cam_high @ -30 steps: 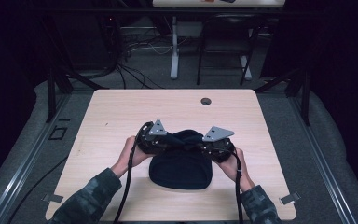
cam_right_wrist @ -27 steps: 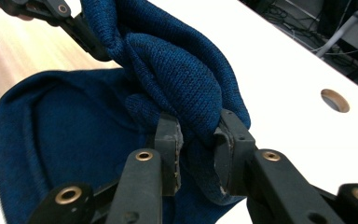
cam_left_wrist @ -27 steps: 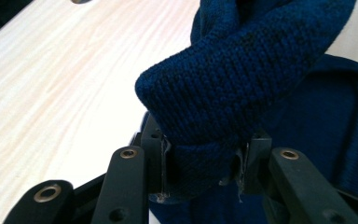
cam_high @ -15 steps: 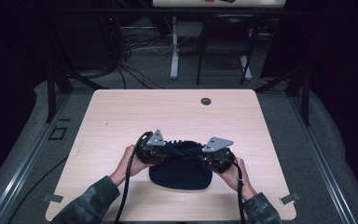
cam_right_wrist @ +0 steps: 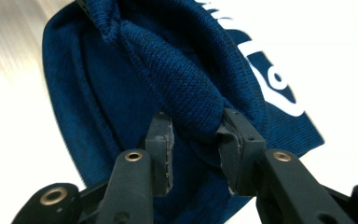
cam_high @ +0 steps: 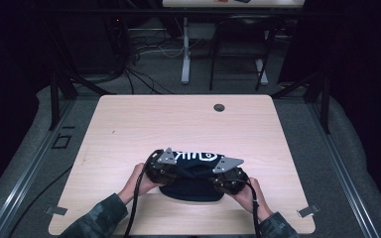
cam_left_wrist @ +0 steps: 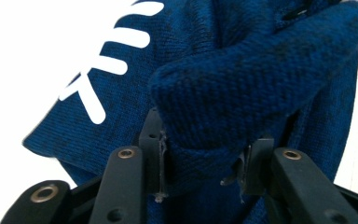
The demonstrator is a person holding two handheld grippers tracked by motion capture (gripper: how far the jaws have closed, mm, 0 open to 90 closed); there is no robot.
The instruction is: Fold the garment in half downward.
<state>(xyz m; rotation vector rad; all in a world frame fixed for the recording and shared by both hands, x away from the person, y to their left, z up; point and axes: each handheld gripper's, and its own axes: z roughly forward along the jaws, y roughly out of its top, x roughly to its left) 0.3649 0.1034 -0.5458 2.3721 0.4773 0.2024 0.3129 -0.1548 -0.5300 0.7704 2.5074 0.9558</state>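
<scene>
Navy knit beanie (cam_high: 193, 181) sits near table (cam_high: 129, 124) front edge. Left gripper (cam_left_wrist: 200, 163) & right gripper (cam_right_wrist: 193, 149) each clenched on a bunched fold. Pull both evenly toward the edge, keep grips level.

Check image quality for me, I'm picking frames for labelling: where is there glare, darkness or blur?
High view: the room is nearly black around the evenly lit table. Left gripper view: the table behind the sharp blue knit cloth burns out to white. Right gripper view: the same white glare at right, and blurred wood grain top left.
</scene>
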